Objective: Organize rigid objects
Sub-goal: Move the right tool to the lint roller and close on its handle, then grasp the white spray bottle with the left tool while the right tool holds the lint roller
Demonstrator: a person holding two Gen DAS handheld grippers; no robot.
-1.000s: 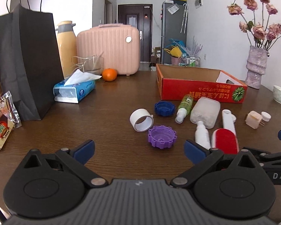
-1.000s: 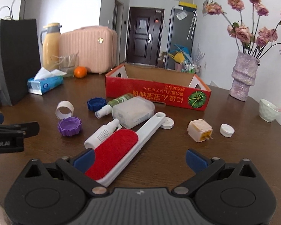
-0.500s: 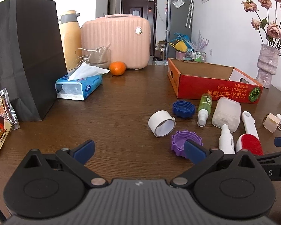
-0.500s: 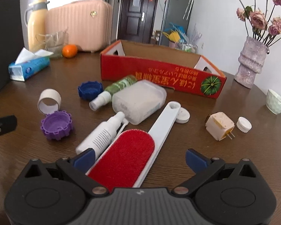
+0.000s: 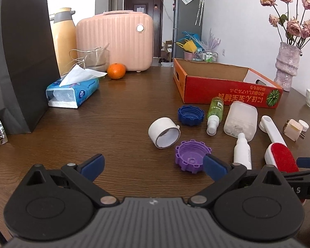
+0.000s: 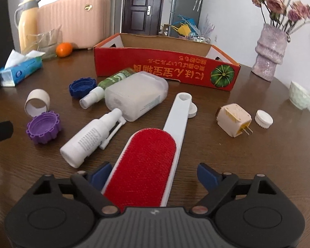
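Since a second ago your right gripper (image 6: 153, 172) has dropped closer over the lint brush (image 6: 148, 165), and its jaws have just been closing, with the brush's red head now between them but not yet pinched; the left pad looks to be at the brush's edge, the right pad stands clear of it. Your left gripper (image 5: 154, 165) hangs wide and empty over bare table (image 5: 117, 124), with the purple cap (image 5: 191, 158) just beside its right finger. Judge the brush as light and stiff: hard white plastic with a fuzzy pad on top. Take it across the narrow sides of the head or lower handle, where the rims are firm; the smooth plastic may slip or swing if you grip far from the middle. Its handle runs away from you, its tip over a small white cap (image 6: 193, 110). Just left lies the white spray bottle (image 6: 93, 136), near enough to nudge. Beyond waits the red cardboard box (image 6: 165, 66), apparently empty.
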